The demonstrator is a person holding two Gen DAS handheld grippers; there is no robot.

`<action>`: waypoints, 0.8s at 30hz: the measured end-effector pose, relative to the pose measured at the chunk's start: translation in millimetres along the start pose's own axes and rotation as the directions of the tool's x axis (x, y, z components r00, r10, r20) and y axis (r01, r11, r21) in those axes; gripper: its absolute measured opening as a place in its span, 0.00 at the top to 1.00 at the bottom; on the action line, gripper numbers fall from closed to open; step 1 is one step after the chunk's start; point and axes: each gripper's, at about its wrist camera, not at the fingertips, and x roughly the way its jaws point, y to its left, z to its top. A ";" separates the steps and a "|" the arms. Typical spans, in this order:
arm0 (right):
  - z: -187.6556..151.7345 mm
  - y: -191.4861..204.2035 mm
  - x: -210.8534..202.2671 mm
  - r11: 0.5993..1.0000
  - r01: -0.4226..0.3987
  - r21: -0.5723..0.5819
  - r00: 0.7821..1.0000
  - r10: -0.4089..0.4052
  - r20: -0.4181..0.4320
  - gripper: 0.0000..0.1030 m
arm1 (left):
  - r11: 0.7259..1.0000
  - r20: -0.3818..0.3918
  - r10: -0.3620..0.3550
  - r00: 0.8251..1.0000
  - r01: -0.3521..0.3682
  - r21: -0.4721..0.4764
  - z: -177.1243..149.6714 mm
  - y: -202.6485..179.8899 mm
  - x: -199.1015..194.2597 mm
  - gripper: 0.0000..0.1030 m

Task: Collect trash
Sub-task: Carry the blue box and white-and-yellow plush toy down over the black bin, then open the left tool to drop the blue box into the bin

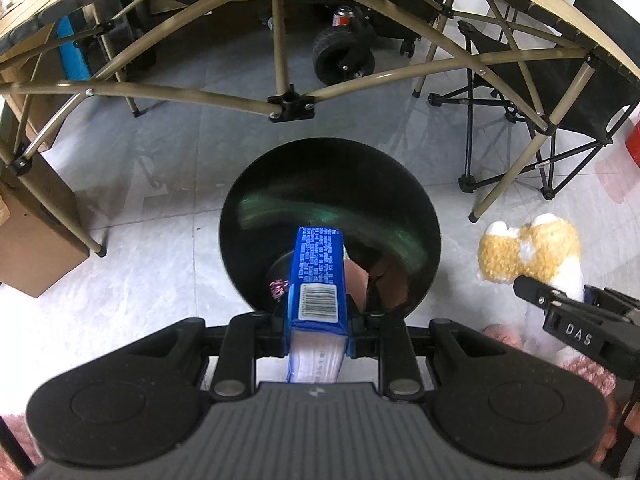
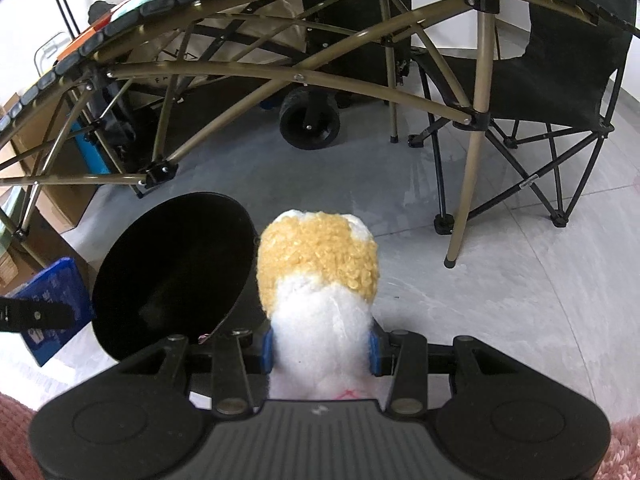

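Left gripper: jaws pinch blue carton above black bin — not yet dropped.
Right gripper: jaws clamp plush toy — probably not trash.

Setting: indoor room used partly for storage, furnished with camping gear. Floor was grey polished tile. A folding camp table with tan metal struts stood overhead; a black folding camp chair sat beside it. A wheeled utility wagon was parked behind, and cardboard boxes lined the left side. A pink shaggy rug lay at the near edge, a round black bin on the tiles.
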 end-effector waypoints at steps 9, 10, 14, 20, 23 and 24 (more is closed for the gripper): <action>0.3 -9.9 4.8 1.000 0.018 0.018 1.000 -0.018 -0.008 0.61 | 1.000 -0.017 -0.003 1.000 0.003 -0.012 18.9 -13.3 10.0 0.77; 0.2 -10.8 5.4 1.000 0.021 0.019 1.000 -0.021 -0.009 0.61 | 1.000 -0.017 -0.004 1.000 0.003 -0.013 21.2 -15.0 11.1 0.77; -0.5 -13.0 6.8 0.999 0.034 0.022 0.999 -0.033 -0.014 0.61 | 1.000 -0.019 -0.003 1.000 0.003 -0.020 30.4 -22.0 16.6 0.77; -0.7 -17.3 9.5 0.998 0.051 0.028 0.999 -0.050 -0.017 0.61 | 0.999 -0.023 0.001 1.000 -0.002 -0.036 41.9 -31.2 26.3 0.77; -1.5 -20.6 10.9 0.998 0.058 0.031 0.998 -0.058 -0.021 0.61 | 0.999 -0.034 0.013 0.999 -0.014 -0.048 46.5 -34.2 33.3 0.77; -1.6 -21.6 11.4 0.998 0.061 0.032 0.998 -0.061 -0.022 0.61 | 0.999 -0.038 0.015 0.999 -0.017 -0.051 47.0 -34.2 35.3 0.77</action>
